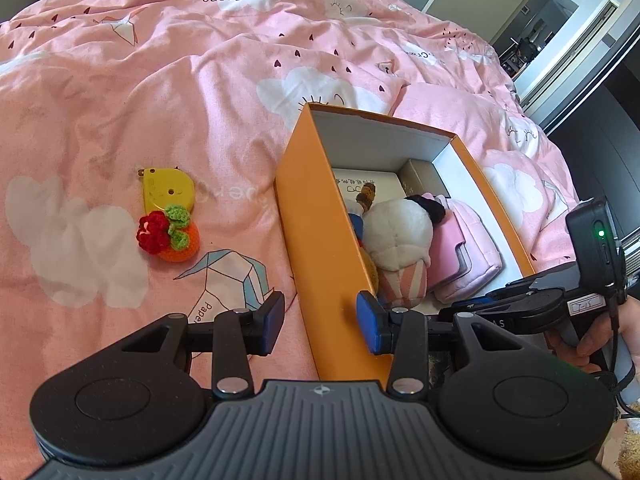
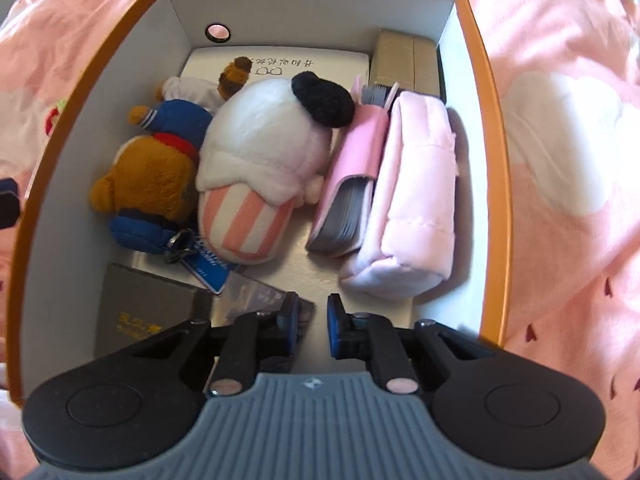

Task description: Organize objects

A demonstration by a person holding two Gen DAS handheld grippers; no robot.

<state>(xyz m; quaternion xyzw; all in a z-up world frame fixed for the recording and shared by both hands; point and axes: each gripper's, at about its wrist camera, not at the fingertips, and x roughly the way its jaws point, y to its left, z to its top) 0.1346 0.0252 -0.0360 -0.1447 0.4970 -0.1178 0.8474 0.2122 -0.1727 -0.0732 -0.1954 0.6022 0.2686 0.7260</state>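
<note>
An orange box (image 1: pixel 316 240) with white inner walls (image 2: pixel 320 12) stands on the pink bed cover. Inside lie a white plush ice-cream cone (image 2: pixel 260 160), a brown bear in blue (image 2: pixel 156 176), a pink notebook (image 2: pixel 352 184), a pink pouch (image 2: pixel 416 204) and small boxes. My left gripper (image 1: pixel 322 322) is open, its fingers either side of the box's near left wall. My right gripper (image 2: pixel 312 326) is open a little and empty, over the box's near end. A yellow tape measure (image 1: pixel 168 190) and a crocheted fruit charm (image 1: pixel 168 236) lie on the cover left of the box.
The rumpled pink cover (image 1: pixel 160 80) spreads all round the box. A pink pillow (image 1: pixel 448 108) lies behind it. A door and a mirrored wardrobe (image 1: pixel 560 20) stand at the far right. The right gripper's body and the hand holding it (image 1: pixel 592 312) sit beside the box.
</note>
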